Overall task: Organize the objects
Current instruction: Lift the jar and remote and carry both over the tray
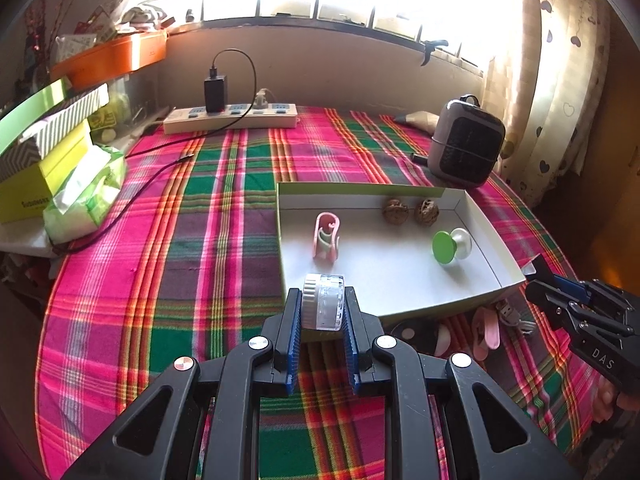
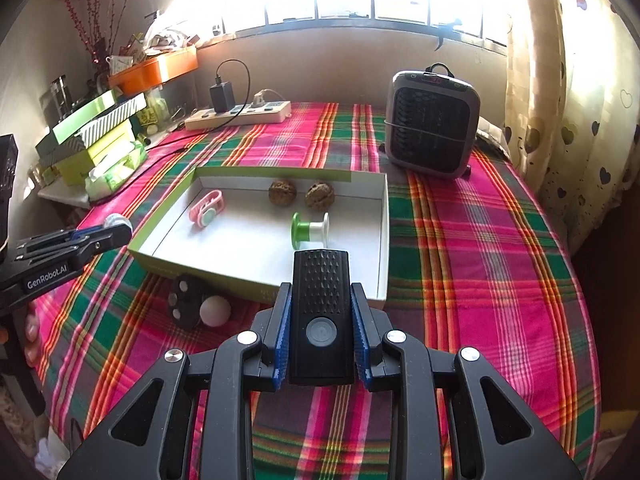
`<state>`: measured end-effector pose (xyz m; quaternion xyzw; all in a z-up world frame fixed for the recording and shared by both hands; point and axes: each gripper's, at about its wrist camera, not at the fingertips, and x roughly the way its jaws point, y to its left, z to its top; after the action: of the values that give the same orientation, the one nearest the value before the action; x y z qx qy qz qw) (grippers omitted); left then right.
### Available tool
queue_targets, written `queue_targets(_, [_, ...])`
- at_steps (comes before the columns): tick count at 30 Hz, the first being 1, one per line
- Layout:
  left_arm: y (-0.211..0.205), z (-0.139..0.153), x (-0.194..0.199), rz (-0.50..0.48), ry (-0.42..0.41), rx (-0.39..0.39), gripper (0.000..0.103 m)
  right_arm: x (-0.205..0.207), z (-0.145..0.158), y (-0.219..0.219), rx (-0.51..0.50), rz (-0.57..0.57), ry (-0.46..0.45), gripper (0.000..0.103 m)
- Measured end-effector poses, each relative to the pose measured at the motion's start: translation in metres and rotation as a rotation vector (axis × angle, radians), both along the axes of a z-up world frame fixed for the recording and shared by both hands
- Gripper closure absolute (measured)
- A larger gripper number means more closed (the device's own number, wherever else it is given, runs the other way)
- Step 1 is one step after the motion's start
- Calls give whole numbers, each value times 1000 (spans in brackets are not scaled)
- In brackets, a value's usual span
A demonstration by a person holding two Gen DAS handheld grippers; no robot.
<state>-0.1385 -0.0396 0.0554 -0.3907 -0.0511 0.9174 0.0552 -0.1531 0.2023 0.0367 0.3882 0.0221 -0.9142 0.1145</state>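
Both tools are loaded. The left tool (image 1: 322,308) is clamped narrow on a small clear plastic cylinder with a ribbed white cap (image 1: 323,305), held off the plaid-covered desk (image 1: 224,216) just short of the near wall of the shallow white cardboard tray with green outer sides (image 1: 400,304). The right tool (image 2: 321,308) grips a flat black rectangular device with a round grey button (image 2: 321,312), its far end overlapping the tray's near wall in that tool's view.

Ahead of both tools, inside the tray, lie a pink looped clip (image 1: 327,240), two brown walnuts (image 1: 411,211) and a green-and-white spool (image 1: 452,245). Between the two tools, on the desk against the tray's outer wall, wait a black spotted piece (image 2: 184,300) and a white ball (image 2: 215,310) (likely next in line).

The step, as I read it, is carrying both items over the wall and setting them down. To do it well, each tool should clear the rim fully before lowering, aim for bare floor just beyond the wall, away from the spool, and lay the cylinder so it cannot roll.
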Motion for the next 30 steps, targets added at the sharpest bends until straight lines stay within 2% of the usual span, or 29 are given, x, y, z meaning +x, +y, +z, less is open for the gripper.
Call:
queue_targets(19, [20, -2, -36, -56, -25, 1, 86, -57, 14, 2, -15, 12, -11, 75])
queue_targets(30, [28, -11, -60, -71, -53, 2, 86, -99, 1, 3, -9, -7, -59, 75])
